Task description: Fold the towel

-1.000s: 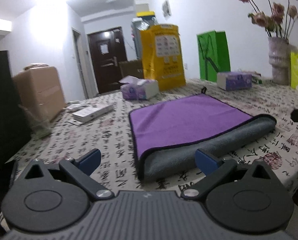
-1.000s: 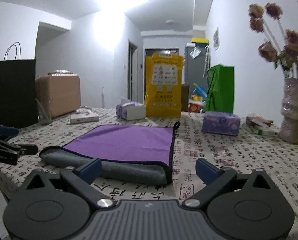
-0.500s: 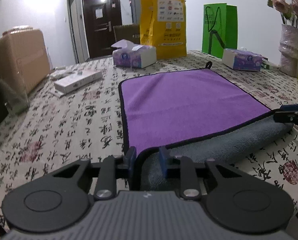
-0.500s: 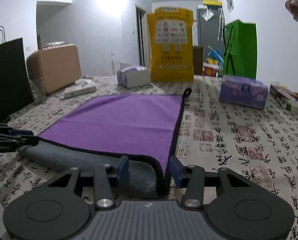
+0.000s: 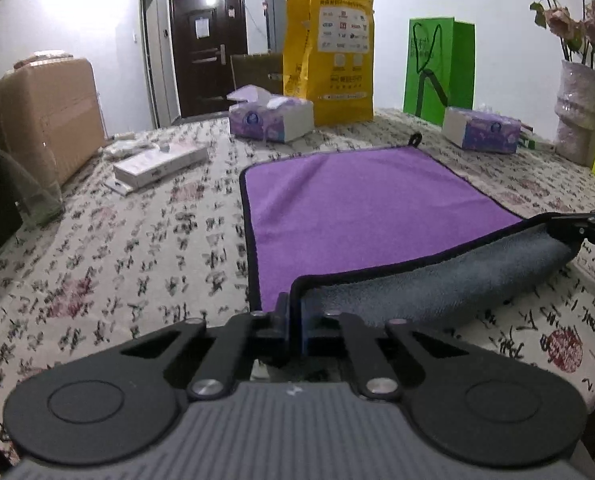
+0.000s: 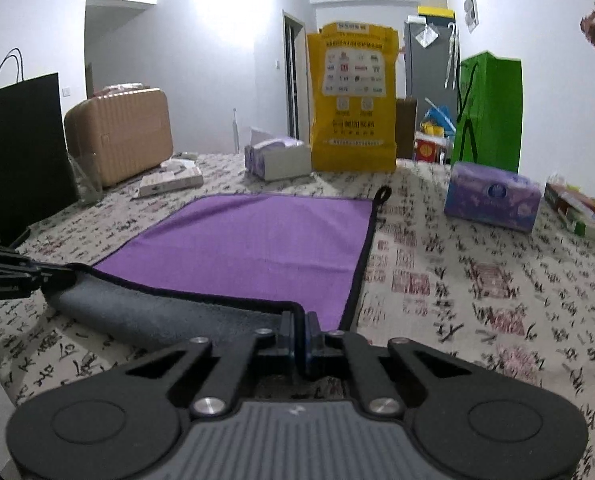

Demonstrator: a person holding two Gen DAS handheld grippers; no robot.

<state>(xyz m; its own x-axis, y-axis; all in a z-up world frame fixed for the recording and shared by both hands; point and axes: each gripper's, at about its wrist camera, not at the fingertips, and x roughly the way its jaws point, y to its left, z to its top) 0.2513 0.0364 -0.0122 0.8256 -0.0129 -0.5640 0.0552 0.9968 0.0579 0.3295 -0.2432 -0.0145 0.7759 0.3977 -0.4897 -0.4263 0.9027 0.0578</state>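
A purple towel (image 5: 361, 200) with a grey underside and black trim lies on the patterned tablecloth; it also shows in the right wrist view (image 6: 253, 240). Its near edge is curled up, showing grey (image 5: 437, 284). My left gripper (image 5: 295, 320) is shut on the near left corner of that edge. My right gripper (image 6: 299, 332) is shut on the near right corner. Each gripper shows at the side of the other's view, the right one in the left wrist view (image 5: 585, 228), the left one in the right wrist view (image 6: 13, 276).
Beyond the towel stand two tissue boxes (image 5: 271, 114) (image 5: 481, 128), a yellow bag (image 5: 329, 52), a green bag (image 5: 437, 64) and a flower vase (image 5: 577, 116). A white flat box (image 5: 161, 162), a tan suitcase (image 5: 45, 112) and a black bag (image 6: 21, 148) are at the left.
Both grippers moved forward to the towel's near edge and closed from wide open onto its two near corners. The edge is now lifted slightly.
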